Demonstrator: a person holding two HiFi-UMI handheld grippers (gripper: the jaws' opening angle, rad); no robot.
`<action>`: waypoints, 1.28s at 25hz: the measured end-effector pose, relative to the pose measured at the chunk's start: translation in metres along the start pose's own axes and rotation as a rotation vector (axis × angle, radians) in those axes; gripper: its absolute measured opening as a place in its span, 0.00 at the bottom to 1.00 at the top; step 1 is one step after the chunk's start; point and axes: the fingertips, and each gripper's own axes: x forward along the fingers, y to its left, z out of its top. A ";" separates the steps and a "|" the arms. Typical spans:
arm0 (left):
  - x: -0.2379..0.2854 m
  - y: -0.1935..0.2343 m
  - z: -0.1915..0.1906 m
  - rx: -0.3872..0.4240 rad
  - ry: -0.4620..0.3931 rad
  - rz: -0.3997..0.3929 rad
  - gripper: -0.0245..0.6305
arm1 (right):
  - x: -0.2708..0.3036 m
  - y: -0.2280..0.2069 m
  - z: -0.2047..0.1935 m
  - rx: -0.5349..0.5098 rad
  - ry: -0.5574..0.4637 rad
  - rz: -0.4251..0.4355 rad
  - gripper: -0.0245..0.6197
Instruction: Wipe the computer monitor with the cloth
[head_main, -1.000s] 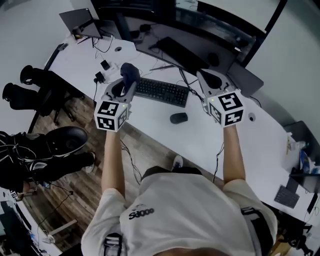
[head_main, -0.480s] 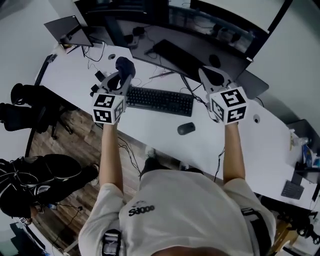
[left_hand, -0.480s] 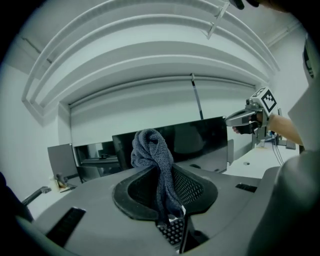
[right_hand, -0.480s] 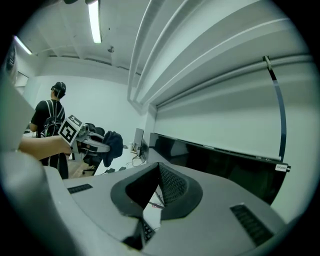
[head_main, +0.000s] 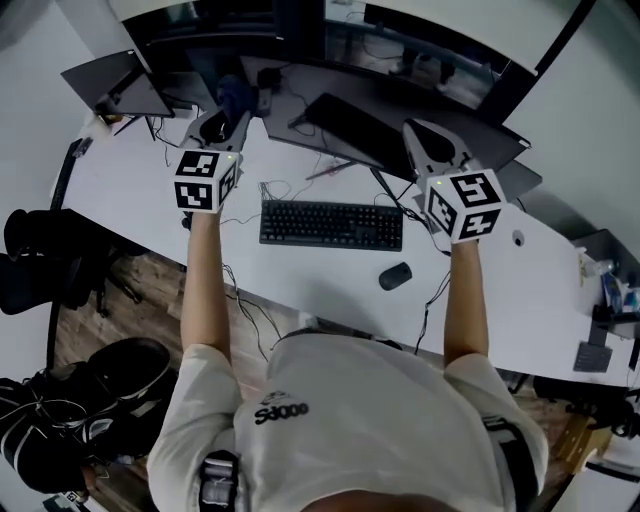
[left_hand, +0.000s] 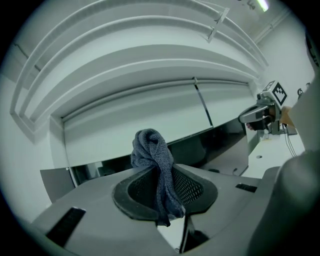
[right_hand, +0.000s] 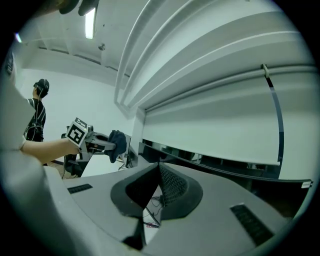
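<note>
In the head view my left gripper (head_main: 218, 128) is held out over the desk's back left, shut on a dark blue cloth (head_main: 233, 95). The cloth sits close to the left end of the wide dark monitor (head_main: 310, 80). In the left gripper view the bunched cloth (left_hand: 150, 147) sticks up from between the jaws, and the monitor (left_hand: 215, 145) runs as a dark band behind it. My right gripper (head_main: 432, 142) is raised before the monitor's right part. In its own view the right gripper (right_hand: 159, 171) is shut with nothing in it.
A black keyboard (head_main: 330, 225) and a mouse (head_main: 395, 275) lie on the white desk (head_main: 130, 190), with cables behind the keyboard. A small dark screen (head_main: 110, 85) stands at the back left. A person in black (right_hand: 37, 110) stands off to the left.
Both grippers have moved forward from over the keyboard toward the monitor. The left one carried the cloth to the back left of the desk.
</note>
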 end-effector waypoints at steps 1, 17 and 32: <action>0.005 0.013 0.003 0.013 -0.008 0.002 0.19 | 0.005 0.002 0.001 0.011 0.001 -0.005 0.05; 0.111 0.098 0.024 0.249 0.063 -0.043 0.19 | 0.026 0.005 -0.012 0.102 0.058 -0.121 0.05; 0.128 0.087 0.024 0.097 0.086 -0.054 0.19 | -0.016 -0.030 -0.015 0.169 0.025 -0.178 0.04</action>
